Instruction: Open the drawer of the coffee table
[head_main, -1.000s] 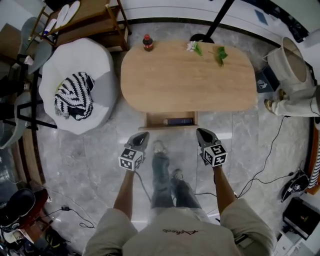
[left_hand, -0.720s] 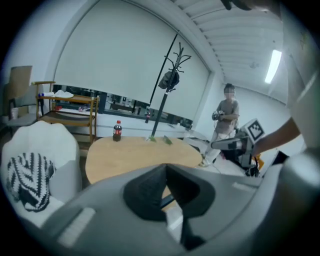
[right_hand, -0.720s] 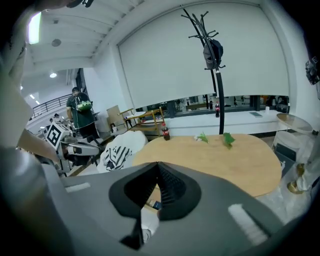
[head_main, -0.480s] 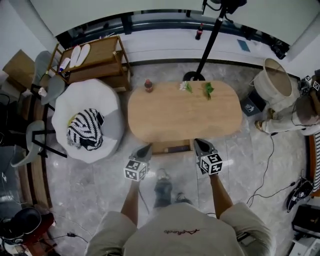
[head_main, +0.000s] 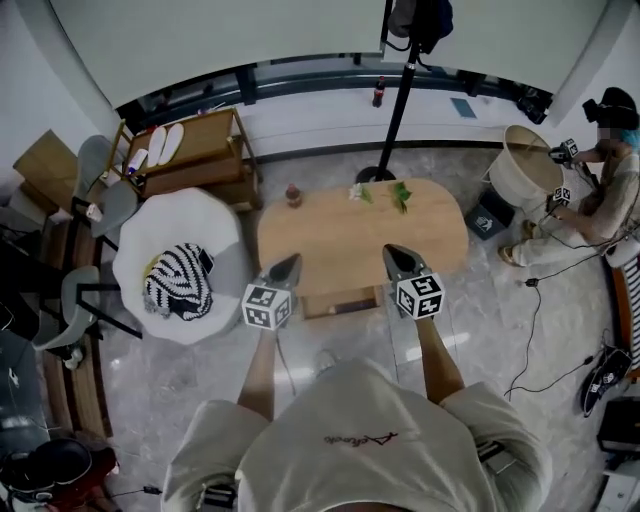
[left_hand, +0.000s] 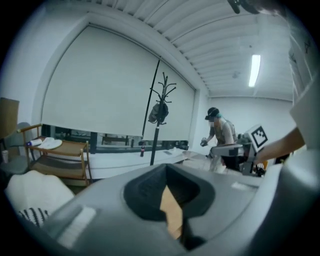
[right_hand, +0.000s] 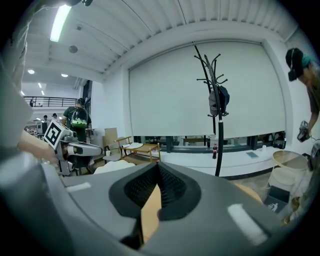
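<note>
Left gripper (head_main: 289, 263): my jaws are pressed together with nothing between them. In the left gripper view only a thin strip of tan wood shows past the closed pads.
Right gripper (head_main: 393, 253): these jaws are closed too, and empty. Its own view shows the ribbed pads meeting, with the same tan strip behind them.
Contact: neither of my grippers touches anything. I hold both out in front of me in the air, and in the head view they lie over the near edge of the coffee table (head_main: 360, 230).
Drawer (head_main: 340, 302): it juts out from under the table's near edge. In the head view it sits between my two grippers, apart from both.
Tabletop: a small bottle (head_main: 293, 194) stands at the far left edge, and green sprigs (head_main: 399, 194) lie near the far edge.
</note>
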